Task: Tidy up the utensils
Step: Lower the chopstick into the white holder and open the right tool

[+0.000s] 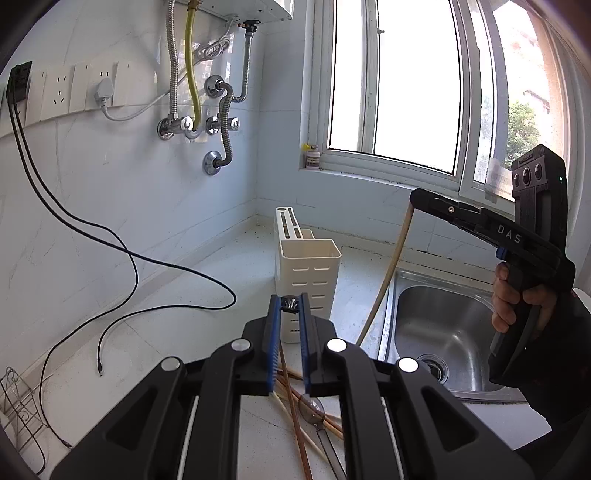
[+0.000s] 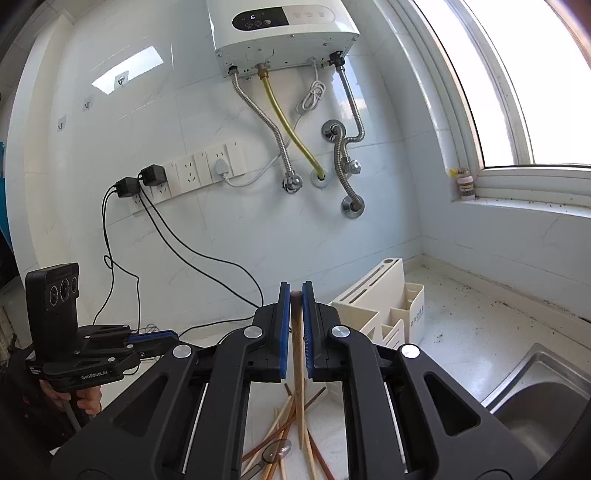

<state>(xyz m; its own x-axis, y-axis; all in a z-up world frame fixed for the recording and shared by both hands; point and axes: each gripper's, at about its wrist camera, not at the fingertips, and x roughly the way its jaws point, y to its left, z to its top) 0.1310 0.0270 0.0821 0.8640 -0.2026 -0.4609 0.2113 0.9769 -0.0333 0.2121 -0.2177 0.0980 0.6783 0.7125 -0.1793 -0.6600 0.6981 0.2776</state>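
My left gripper (image 1: 289, 299) is shut on the dark, shiny top end of a thin brown chopstick (image 1: 291, 413) that hangs down between its fingers. My right gripper (image 2: 295, 286) is shut on a pale chopstick (image 2: 298, 350) with a brown top; it hangs straight down. In the left wrist view the right gripper (image 1: 415, 195) is raised at the right, with the pale chopstick (image 1: 391, 266) dangling over the counter. Loose chopsticks (image 2: 275, 424) and a clear spoon (image 2: 277, 452) lie crossed on the counter below. A white utensil holder (image 1: 306, 269) (image 2: 388, 314) stands beyond them.
A steel sink (image 1: 443, 314) (image 2: 546, 391) lies right of the pile. Black cables (image 1: 129, 258) trail across the counter at the left, near a wire rack (image 1: 18, 398). A water heater (image 2: 284, 26) with hoses hangs on the tiled wall. A hand (image 1: 517, 299) grips the right gripper's handle.
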